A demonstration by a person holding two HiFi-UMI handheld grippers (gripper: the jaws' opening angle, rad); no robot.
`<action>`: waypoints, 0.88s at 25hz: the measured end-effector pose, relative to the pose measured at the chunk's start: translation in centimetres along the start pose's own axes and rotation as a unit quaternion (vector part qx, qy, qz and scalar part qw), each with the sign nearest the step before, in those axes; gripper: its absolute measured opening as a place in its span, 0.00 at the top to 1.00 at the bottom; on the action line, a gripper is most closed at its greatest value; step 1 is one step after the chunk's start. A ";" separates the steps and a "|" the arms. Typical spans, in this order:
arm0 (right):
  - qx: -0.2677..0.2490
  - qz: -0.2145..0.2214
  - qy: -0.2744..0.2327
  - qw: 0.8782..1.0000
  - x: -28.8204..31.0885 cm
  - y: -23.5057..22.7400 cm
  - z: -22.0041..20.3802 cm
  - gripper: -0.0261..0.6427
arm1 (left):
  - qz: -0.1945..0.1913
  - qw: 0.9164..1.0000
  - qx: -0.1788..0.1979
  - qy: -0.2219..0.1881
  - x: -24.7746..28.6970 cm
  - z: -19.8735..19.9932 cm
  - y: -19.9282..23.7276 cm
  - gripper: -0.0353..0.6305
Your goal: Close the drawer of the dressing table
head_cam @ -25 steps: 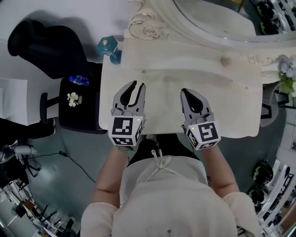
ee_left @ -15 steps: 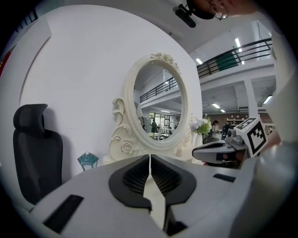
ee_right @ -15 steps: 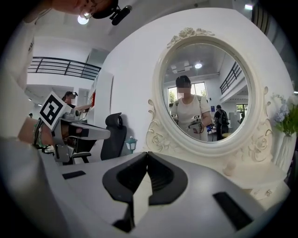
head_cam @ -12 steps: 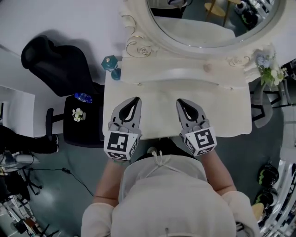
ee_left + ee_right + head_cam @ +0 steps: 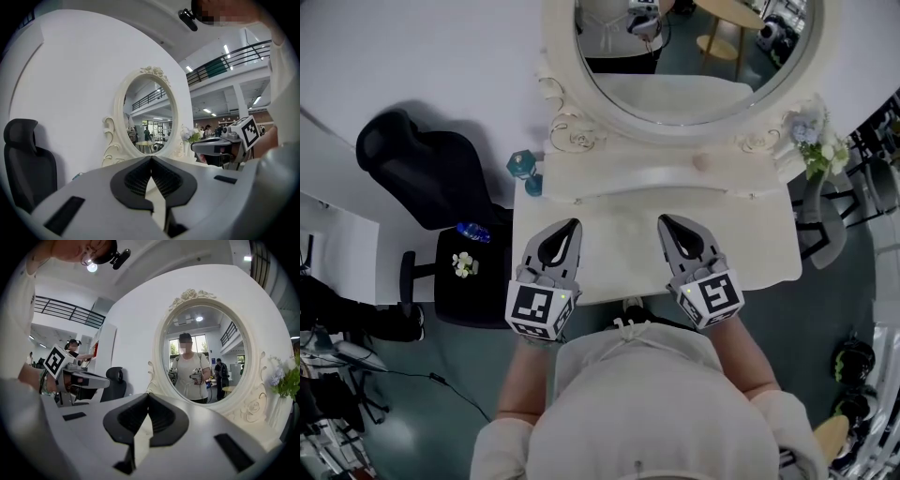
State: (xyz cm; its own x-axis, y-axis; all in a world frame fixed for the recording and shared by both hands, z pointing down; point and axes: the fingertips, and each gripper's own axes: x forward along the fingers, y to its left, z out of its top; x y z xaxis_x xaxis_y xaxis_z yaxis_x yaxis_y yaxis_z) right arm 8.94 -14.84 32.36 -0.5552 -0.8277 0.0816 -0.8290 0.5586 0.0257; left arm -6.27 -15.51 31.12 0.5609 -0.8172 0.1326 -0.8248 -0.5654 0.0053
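The cream dressing table [image 5: 759, 248] stands below me, its oval mirror [image 5: 694, 56] at the back. No drawer front shows in any view; the tabletop hides whatever lies under its near edge. My left gripper [image 5: 574, 223] hovers over the table's left half, jaws shut with nothing between them. My right gripper [image 5: 663, 220] hovers over the middle, also shut and empty. In the left gripper view the closed jaws [image 5: 151, 160] point level at the mirror [image 5: 147, 117]. In the right gripper view the closed jaws [image 5: 148, 397] face the mirror [image 5: 206, 357].
A teal ornament [image 5: 525, 171] sits at the table's back left corner, a flower bunch [image 5: 814, 141] at its right end. A black office chair [image 5: 422, 169] and a black stool [image 5: 455, 281] carrying a bottle stand left of the table.
Both grippers have lifted up off the tabletop and now point level. The left jaws, slightly apart a second ago, have closed. More of the mirror is in view.
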 end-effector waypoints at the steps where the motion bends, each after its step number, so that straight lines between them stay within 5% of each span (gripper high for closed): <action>1: -0.003 0.000 -0.001 1.000 -0.1 -0.1 0.2 0.95 | -0.002 1.000 0.002 -0.001 0.1 0.1 -0.1 0.92; 22: -0.032 0.006 -0.013 0.999 1.3 -0.6 0.5 0.96 | -0.022 1.000 0.013 -0.001 1.0 0.5 -0.5 0.92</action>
State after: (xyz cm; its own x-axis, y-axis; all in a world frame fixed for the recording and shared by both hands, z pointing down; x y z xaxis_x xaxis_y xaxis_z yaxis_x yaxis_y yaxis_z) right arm 8.72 -16.30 31.90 -0.5675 -0.8215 0.0561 -0.8167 0.5702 0.0884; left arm -5.30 -16.11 30.76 0.5973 -0.7913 0.1310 -0.7969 -0.6039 -0.0146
